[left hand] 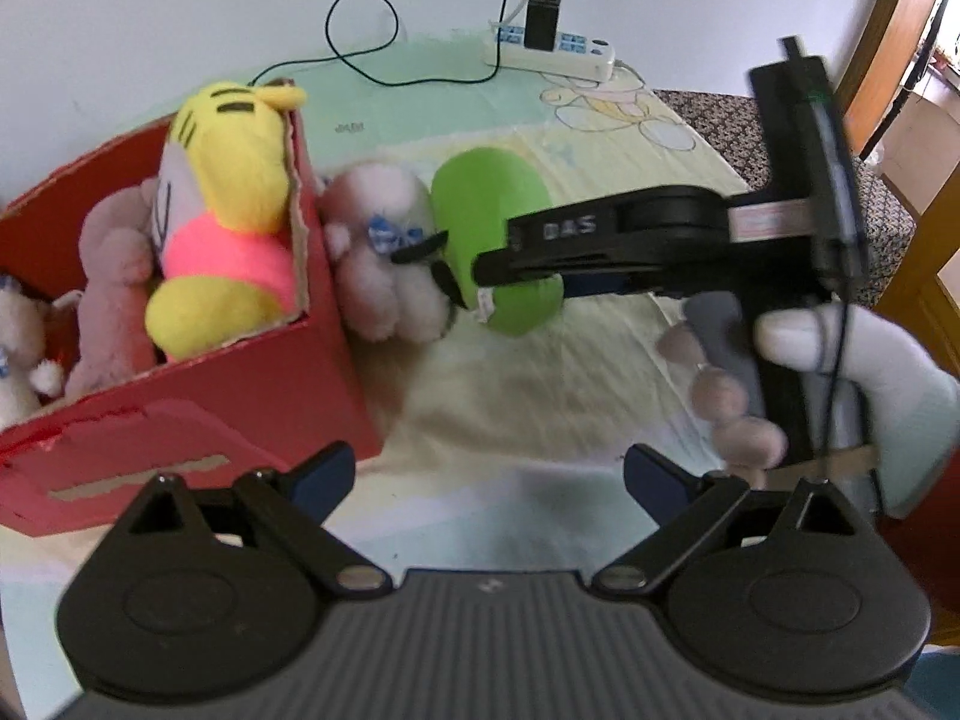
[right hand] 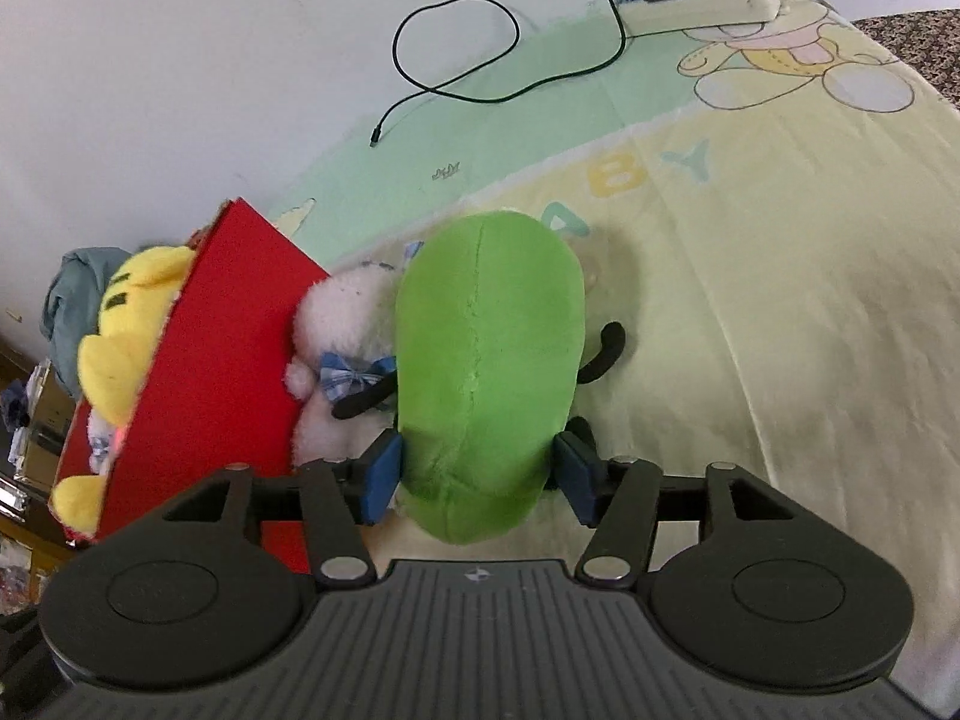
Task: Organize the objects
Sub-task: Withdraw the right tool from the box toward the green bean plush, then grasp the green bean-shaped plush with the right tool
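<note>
Now straddling green plush (right hand: 489,372) with right gripper (right hand: 480,471), pads seemingly just clear of its sides | lying on blanket (right hand: 780,312) beside white plush (right hand: 342,324) against red box (right hand: 228,348) | left gripper (left hand: 489,483) hanging spread wide, holding nothing.

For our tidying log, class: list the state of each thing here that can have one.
Red box: open-topped, toys inside.
Yellow plush: in box, sticking out.
Green plush: on the bedcover, outside box.
White plush: outside, against box.
Left gripper: open, empty.
Right gripper: open, fingers flanking green plush.
Charger: plugged into power strip.
</note>
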`<state>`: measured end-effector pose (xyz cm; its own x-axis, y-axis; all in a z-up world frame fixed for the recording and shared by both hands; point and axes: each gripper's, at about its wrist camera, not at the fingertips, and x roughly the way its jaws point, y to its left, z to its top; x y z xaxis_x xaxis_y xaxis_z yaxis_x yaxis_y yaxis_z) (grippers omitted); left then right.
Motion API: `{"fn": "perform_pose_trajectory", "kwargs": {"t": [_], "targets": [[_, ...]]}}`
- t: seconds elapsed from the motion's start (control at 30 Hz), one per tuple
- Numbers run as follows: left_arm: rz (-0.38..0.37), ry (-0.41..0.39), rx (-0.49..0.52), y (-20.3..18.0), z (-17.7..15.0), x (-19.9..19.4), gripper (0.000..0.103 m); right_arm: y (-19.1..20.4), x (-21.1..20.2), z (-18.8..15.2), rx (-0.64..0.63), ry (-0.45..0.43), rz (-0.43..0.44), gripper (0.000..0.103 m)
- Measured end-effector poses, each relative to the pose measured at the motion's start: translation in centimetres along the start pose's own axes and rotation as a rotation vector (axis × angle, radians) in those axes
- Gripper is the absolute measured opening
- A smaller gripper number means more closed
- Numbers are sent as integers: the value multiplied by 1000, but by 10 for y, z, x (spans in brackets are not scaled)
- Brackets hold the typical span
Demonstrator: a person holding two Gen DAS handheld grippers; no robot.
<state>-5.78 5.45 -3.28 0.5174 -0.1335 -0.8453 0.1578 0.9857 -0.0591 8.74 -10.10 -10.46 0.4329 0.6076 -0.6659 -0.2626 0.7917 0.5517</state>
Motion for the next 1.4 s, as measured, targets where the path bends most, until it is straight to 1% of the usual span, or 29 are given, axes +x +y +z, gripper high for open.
{"fn": "perform_pose_trajectory", "kwargs": {"t": [0.1, 0.17, 0.33, 0.43, 0.57, 0.67, 0.77, 0.93, 1.03, 1.13, 1.17, 1.3, 1.4], "targets": [[5, -6, 9, -1, 1, 1, 97, -11, -2, 2, 69, 5, 37, 53], [-14, -6, 7, 0, 1, 1, 97, -21, -7, 1, 135, 14, 76, 51], [-54, -13, 36, -2, 3, 0, 97, -39, -27, -14, 265, 67, 170, 51], [-91, -9, 57, -5, 3, 1, 97, -53, -41, -30, 369, 113, 249, 51], [-138, 1, 94, -16, 3, 6, 97, -60, -58, -50, 408, 128, 273, 51], [-171, 6, 125, -26, 5, 12, 97, -71, -64, -59, 463, 141, 287, 52], [-192, 12, 151, -36, 9, 26, 97, -79, -69, -64, 484, 138, 272, 53], [-211, 23, 167, -47, 22, 51, 96, -90, -86, -67, 492, 88, 232, 57], [-233, 16, 185, -56, 29, 56, 96, -100, -101, -65, 494, 37, 186, 58], [-251, 2, 226, -71, 37, 57, 96, -107, -118, -58, 452, -37, 90, 56], [-261, -1, 239, -77, 41, 60, 96, -110, -123, -55, 443, -61, 75, 56], [-279, -8, 275, -91, 45, 61, 96, -122, -141, -44, 438, -146, 63, 56], [-273, 18, 273, -93, 43, 67, 96, -123, -140, -36, 420, -171, 55, 56]]}}
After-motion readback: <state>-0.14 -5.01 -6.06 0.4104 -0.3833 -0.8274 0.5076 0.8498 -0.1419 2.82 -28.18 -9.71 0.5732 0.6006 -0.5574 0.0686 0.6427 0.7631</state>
